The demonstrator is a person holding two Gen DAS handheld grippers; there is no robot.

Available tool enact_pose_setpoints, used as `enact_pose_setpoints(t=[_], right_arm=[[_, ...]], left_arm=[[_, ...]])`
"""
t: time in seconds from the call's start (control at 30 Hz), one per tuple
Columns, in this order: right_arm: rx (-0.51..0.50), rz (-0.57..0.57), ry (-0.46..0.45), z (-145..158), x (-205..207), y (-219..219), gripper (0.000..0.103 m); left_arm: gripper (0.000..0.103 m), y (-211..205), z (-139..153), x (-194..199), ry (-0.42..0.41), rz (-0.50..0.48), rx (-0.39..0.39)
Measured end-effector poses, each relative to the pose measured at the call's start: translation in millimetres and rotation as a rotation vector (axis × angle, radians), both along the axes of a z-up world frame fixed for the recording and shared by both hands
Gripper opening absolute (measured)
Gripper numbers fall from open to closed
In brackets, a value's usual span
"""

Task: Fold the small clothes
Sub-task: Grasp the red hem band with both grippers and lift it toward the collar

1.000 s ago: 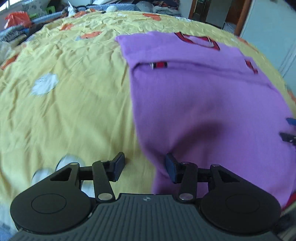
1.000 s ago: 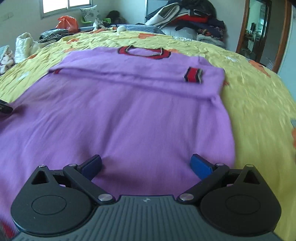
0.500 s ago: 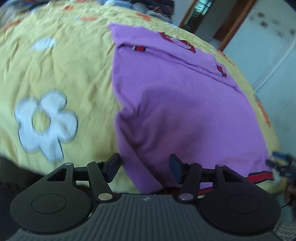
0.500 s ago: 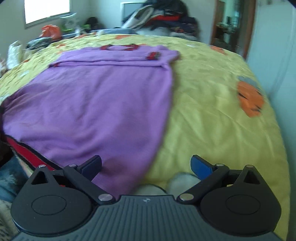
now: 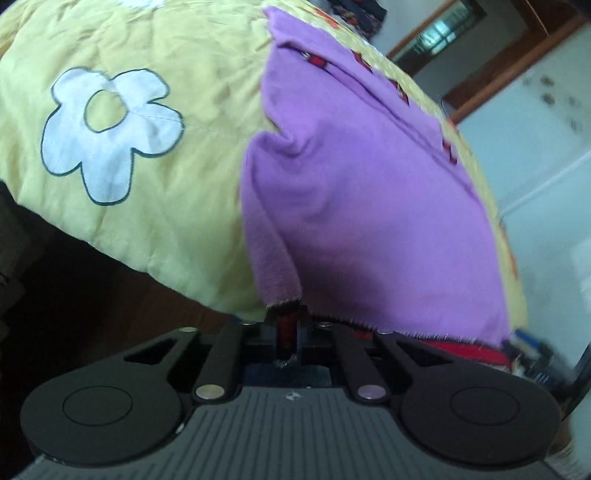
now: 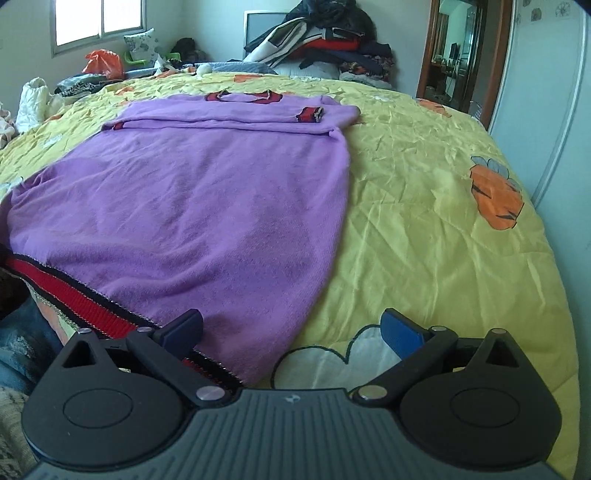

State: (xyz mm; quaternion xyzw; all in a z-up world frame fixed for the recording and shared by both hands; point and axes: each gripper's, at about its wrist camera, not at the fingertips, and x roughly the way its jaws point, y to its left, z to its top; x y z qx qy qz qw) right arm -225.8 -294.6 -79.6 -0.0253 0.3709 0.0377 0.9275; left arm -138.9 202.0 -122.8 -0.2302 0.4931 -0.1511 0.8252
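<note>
The left tongs point(image 5: 286, 334) have just been closing and now clench the red hem point(image 6: 74, 299) at one corner of the purple sweater point(image 6: 207, 206). The right tongs point(image 6: 291, 332) stand released over the other hem corner, near the bed's point(image 6: 424, 229) front edge. The sweater lies flat on the bed, collar point(image 6: 243, 96) far, sleeves folded across. It looks soft, light and limp, so I judge both hem corners best for holding. No readable writing is visible.

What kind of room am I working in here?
Most likely a lived-in bedroom. The purple sweater lies on a bed with a yellow flower-print quilt, a pile of clothes is heaped at its far end, and a window and a wooden door frame stand beyond.
</note>
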Motion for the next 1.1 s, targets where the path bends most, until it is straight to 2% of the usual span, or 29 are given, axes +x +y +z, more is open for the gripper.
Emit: enact_pose_setpoints(t=[0.03,0.07,0.13,0.17,0.2,0.27,0.37,0.5,0.6,0.63,0.67,0.7,0.73,0.77,0.83,0.93,1.0,1.03,1.1], right_arm=[[0.001,-0.005,-0.001,0,0,1,0.103],[0.006,-0.005,-0.002,0,0,1,0.103],[0.007,-0.01,-0.007,0,-1,3,0.103],[0.005,-0.008,-0.009,0,-1,4,0.103],[0.003,-0.007,-0.012,0,-2,5,0.103],[0.001,-0.006,-0.017,1,-5,6,0.103],[0.006,-0.026,-0.012,1,-7,4,0.103],[0.077,-0.05,-0.012,6,-12,-5,0.103],[0.169,-0.059,0.01,6,-14,-14,0.102],[0.222,-0.053,0.02,4,-15,-18,0.095],[0.269,-0.051,0.027,2,-15,-19,0.093],[0.27,-0.058,0.02,2,-16,-18,0.092],[0.263,-0.056,0.018,2,-16,-17,0.081],[0.276,-0.052,0.014,3,-16,-17,0.058],[0.309,-0.073,0.021,3,-16,-19,0.036],[0.26,-0.046,0.035,5,-15,-9,0.031],[0.175,-0.011,0.017,4,-19,5,0.011],[0.117,0.011,-0.006,2,-21,13,0.005],[0.092,0.035,-0.044,4,-24,19,0.004]], left_arm=[[0.043,4,-1,4,0.01,0.01,-0.014],[0.075,7,-1,6,0.012,0.034,-0.022],[0.068,11,0,9,0.002,0.063,-0.026],[0.053,14,1,11,0.005,0.064,-0.042],[0.025,17,2,12,0.006,0.065,-0.054],[0.006,19,1,13,0.041,0.069,-0.036],[0.003,19,-4,7,0.05,0.04,-0.007],[0.003,20,-8,-1,0.03,0.022,-0.039],[0.003,27,-14,-3,0.033,0.03,-0.07],[0.003,27,-15,-3,0.035,0.029,-0.078],[0.003,30,-15,-6,0.035,0.024,-0.08],[0.003,29,-15,-6,0.035,0.018,-0.078],[0.003,28,-15,-5,0.038,0.015,-0.076],[0.003,28,-16,-5,0.042,0.012,-0.083],[0.003,26,-19,0,0.057,0.008,-0.091],[0.003,22,-22,3,0.056,0.003,-0.086],[0.003,22,-23,1,0.057,-0.001,-0.092],[0.003,20,-22,1,0.051,-0.005,-0.091],[0.002,18,-16,-1,0.035,-0.013,-0.108]])
